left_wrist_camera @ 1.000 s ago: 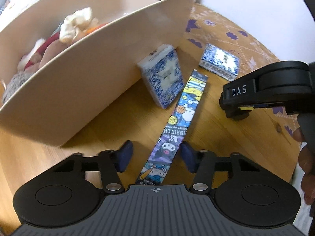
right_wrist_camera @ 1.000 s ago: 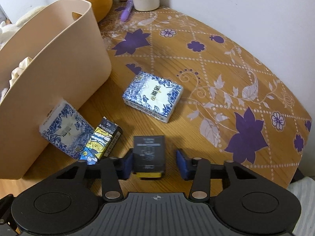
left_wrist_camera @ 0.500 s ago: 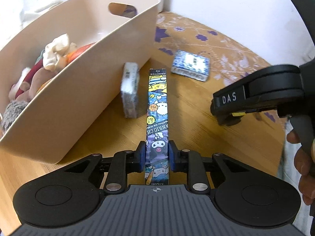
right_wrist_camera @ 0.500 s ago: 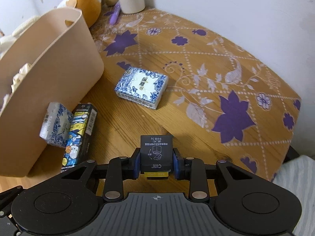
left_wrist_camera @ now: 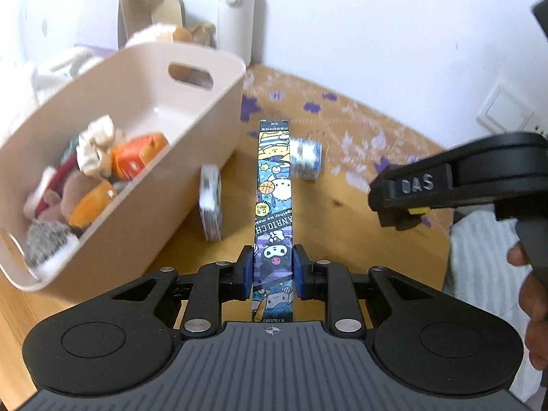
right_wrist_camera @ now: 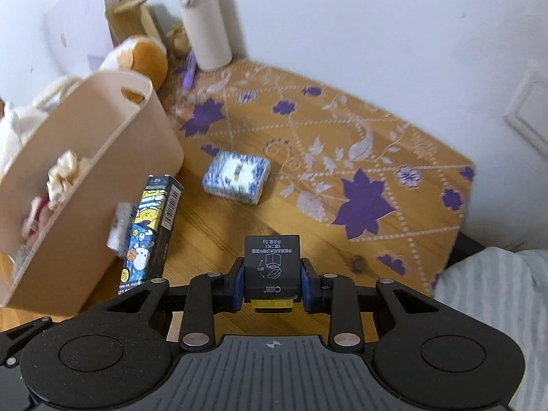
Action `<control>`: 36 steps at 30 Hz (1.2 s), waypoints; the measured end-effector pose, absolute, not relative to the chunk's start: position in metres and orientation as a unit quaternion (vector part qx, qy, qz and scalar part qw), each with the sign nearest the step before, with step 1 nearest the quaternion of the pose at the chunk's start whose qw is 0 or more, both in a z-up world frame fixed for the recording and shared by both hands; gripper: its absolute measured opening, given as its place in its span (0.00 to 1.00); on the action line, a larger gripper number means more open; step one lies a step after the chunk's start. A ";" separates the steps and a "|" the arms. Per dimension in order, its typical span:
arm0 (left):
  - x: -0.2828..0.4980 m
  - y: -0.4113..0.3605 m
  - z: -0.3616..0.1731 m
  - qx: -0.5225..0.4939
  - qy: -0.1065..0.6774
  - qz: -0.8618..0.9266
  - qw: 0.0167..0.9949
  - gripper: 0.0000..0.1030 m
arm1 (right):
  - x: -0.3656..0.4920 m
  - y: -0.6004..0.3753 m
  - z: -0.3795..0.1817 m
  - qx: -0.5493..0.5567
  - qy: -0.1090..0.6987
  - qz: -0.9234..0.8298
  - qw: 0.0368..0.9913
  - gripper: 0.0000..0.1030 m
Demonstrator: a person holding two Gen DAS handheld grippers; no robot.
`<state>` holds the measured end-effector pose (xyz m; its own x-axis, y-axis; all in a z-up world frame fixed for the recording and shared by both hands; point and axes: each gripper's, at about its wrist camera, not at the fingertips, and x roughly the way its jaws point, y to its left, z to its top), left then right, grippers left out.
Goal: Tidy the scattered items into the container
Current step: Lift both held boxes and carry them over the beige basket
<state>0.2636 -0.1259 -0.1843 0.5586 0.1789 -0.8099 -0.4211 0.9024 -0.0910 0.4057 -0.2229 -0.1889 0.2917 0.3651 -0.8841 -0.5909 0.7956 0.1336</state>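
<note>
My left gripper (left_wrist_camera: pixel 273 270) is shut on a long cartoon-printed box (left_wrist_camera: pixel 274 198) and holds it lifted above the table, beside the beige bin (left_wrist_camera: pixel 205 130). The box also shows in the right wrist view (right_wrist_camera: pixel 150 229). My right gripper (right_wrist_camera: pixel 272 281) is shut on a small black box (right_wrist_camera: pixel 272 263) with a yellow tab, held above the wood. The right gripper shows in the left wrist view (left_wrist_camera: pixel 404 202). A blue-and-white patterned box (right_wrist_camera: pixel 236 176) lies flat on the table. Another blue-and-white pack (left_wrist_camera: pixel 210 210) leans against the bin wall.
The bin holds plush toys and soft items (left_wrist_camera: pixel 96 171). A white cylinder (right_wrist_camera: pixel 205 24), a plush toy (right_wrist_camera: pixel 144 58) and a purple pen (right_wrist_camera: pixel 188 72) stand at the back by the wall. The table edge (right_wrist_camera: pixel 452 250) is at right, striped fabric (right_wrist_camera: pixel 493 294) beyond.
Both grippers have closed on their boxes and risen from the table. The cartoon box has been lifted off the wood, and the black box too. The views now look further over the bin.
</note>
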 end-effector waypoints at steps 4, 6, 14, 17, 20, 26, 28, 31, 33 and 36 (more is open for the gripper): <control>0.259 -0.118 -0.160 -0.143 0.413 0.168 0.883 0.23 | 0.400 -0.228 -0.161 -0.102 0.491 0.294 0.814 0.28; 0.256 -0.111 -0.147 -0.150 0.401 0.168 0.888 0.23 | 0.396 -0.230 -0.147 -0.098 0.480 0.289 0.823 0.28; 0.240 -0.077 -0.110 -0.190 0.371 0.184 0.890 0.23 | 0.376 -0.226 -0.100 -0.087 0.440 0.285 0.847 0.28; 0.231 -0.060 -0.101 -0.198 0.362 0.196 0.890 0.23 | 0.368 -0.217 -0.088 -0.085 0.429 0.291 0.851 0.28; 0.223 -0.039 -0.097 -0.208 0.359 0.211 0.885 0.23 | 0.360 -0.202 -0.080 -0.082 0.422 0.300 0.852 0.28; 0.205 0.005 -0.099 -0.220 0.361 0.245 0.873 0.23 | 0.344 -0.157 -0.075 -0.086 0.419 0.331 0.841 0.28; 0.200 0.021 -0.103 -0.226 0.365 0.253 0.867 0.23 | 0.340 -0.139 -0.076 -0.088 0.422 0.341 0.835 0.28; 0.194 0.042 -0.109 -0.232 0.372 0.261 0.860 0.23 | 0.333 -0.115 -0.078 -0.093 0.425 0.353 0.829 0.28; 0.191 0.054 -0.114 -0.238 0.380 0.261 0.855 0.23 | 0.329 -0.098 -0.080 -0.095 0.429 0.359 0.823 0.28; 0.188 0.070 -0.121 -0.244 0.388 0.260 0.850 0.23 | 0.323 -0.075 -0.085 -0.101 0.437 0.366 0.816 0.28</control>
